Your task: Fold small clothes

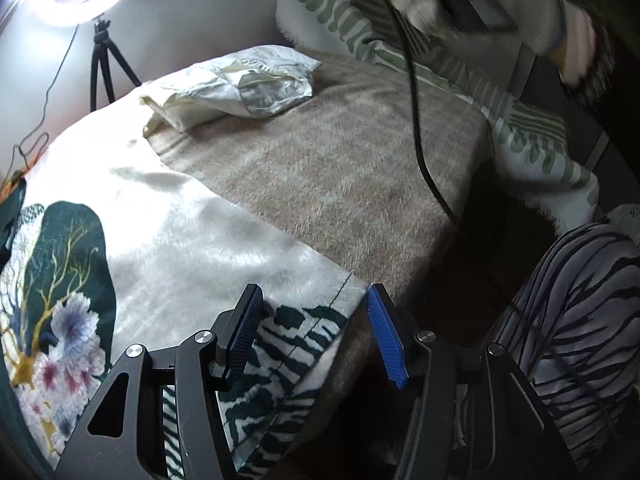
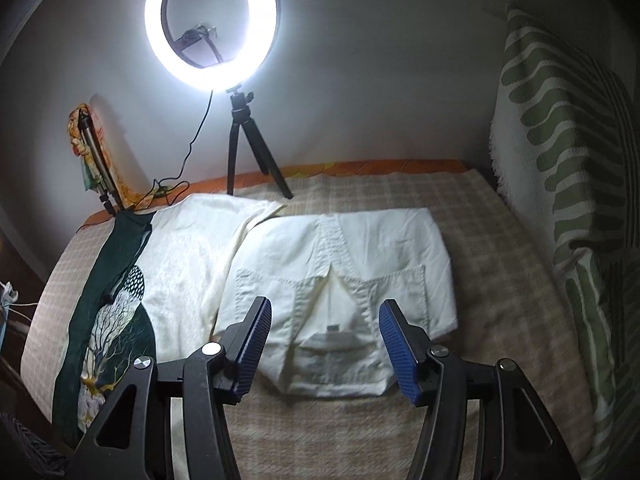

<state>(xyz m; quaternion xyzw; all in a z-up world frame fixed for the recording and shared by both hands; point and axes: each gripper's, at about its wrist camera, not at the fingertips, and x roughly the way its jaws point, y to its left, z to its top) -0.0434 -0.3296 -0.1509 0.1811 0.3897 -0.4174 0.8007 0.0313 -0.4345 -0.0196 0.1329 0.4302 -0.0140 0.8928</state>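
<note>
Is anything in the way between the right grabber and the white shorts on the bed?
No, nothing visible blocks it. The right gripper is open just above the near edge of the folded white shorts, with only the checked blanket beneath. The ring light tripod stands behind the shorts.

Shorts (image 2: 340,280) lie mid-bed (image 2: 500,280), top (image 2: 180,264) touching at their left. Ring light (image 2: 212,24) w/ tripod (image 2: 248,152) behind at far edge. Towel (image 2: 560,180) along right edge.

Both hand-held grippers (image 1: 312,336) (image 2: 326,340) half-open, empty.
</note>
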